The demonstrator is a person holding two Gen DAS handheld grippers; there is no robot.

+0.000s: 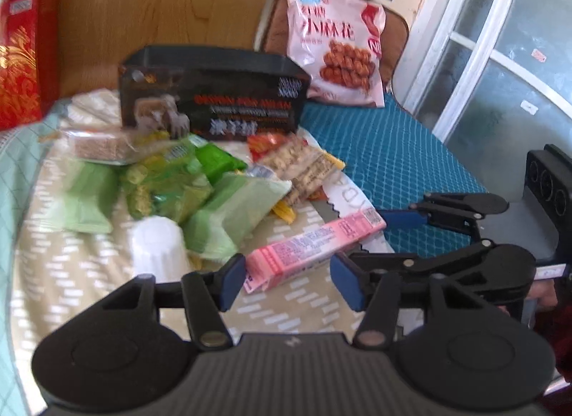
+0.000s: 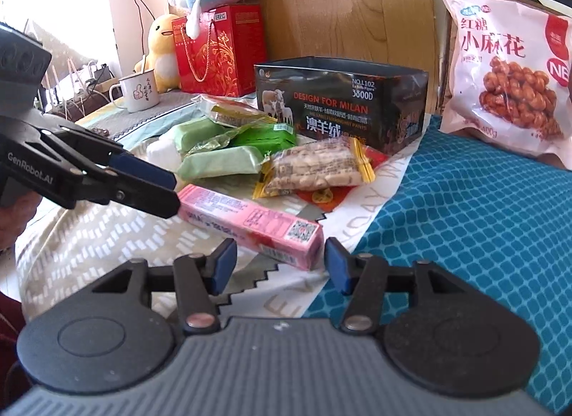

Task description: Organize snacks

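- On our far left, the left gripper stands about half open with nothing pressed between its pads; one end of the pink box lies just ahead of it, between the fingers' lines but not clamped, as far as we can tell through the blur.
- Left of and beyond that gripper lie the green wrapped packets and a small white ribbed cup. We judge the packets soft, light and crinkly: best taken across the middle, gently, as the film may slip.
- The pink box stretches between both grippers on the patterned bed cover. It looks like thin card: light, stiff along its length, easily dented. We would grip it across its narrow sides near one end, not on the broad printed face.
- Ahead of both grippers, past the pile, the open black carton stands upright, a likely place for the snacks. Just before it lies a clear pack of nut bars, probably brittle, so a mild squeeze only.
- The right gripper is likewise roughly half open and empty, the box's near end sitting just ahead of its fingers, close to the right one.
- Far right, well beyond the gripper, the large pink bag of twists leans upright: puffy, fragile contents, best pinched at the top seam.
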